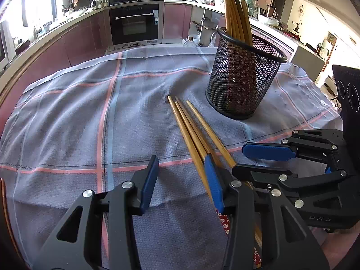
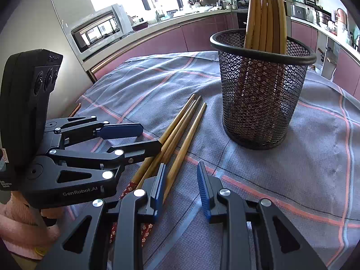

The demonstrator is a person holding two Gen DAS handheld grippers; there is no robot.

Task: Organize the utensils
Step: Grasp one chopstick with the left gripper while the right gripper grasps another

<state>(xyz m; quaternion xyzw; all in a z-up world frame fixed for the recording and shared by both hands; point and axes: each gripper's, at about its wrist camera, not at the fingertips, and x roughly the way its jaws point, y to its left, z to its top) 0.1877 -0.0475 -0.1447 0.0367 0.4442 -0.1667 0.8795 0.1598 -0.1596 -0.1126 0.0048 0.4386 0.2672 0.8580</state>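
Three wooden chopsticks (image 1: 193, 126) lie loose on the checked cloth, tips pointing away; they also show in the right wrist view (image 2: 180, 132). Their red flowered handle ends sit under my grippers. A black mesh holder (image 1: 243, 78) stands just beyond them, upright, with several chopsticks (image 1: 236, 11) in it; it also shows in the right wrist view (image 2: 261, 85). My left gripper (image 1: 182, 180) is open, low over the cloth, its right finger resting against the loose chopsticks. My right gripper (image 2: 182, 186) is open, its left finger beside the chopsticks.
The table is covered by a grey-blue cloth (image 1: 78, 117) with pink lines. Kitchen counters, an oven (image 1: 135, 22) and a microwave (image 2: 99, 29) stand beyond the table. The two grippers are close together at the near edge.
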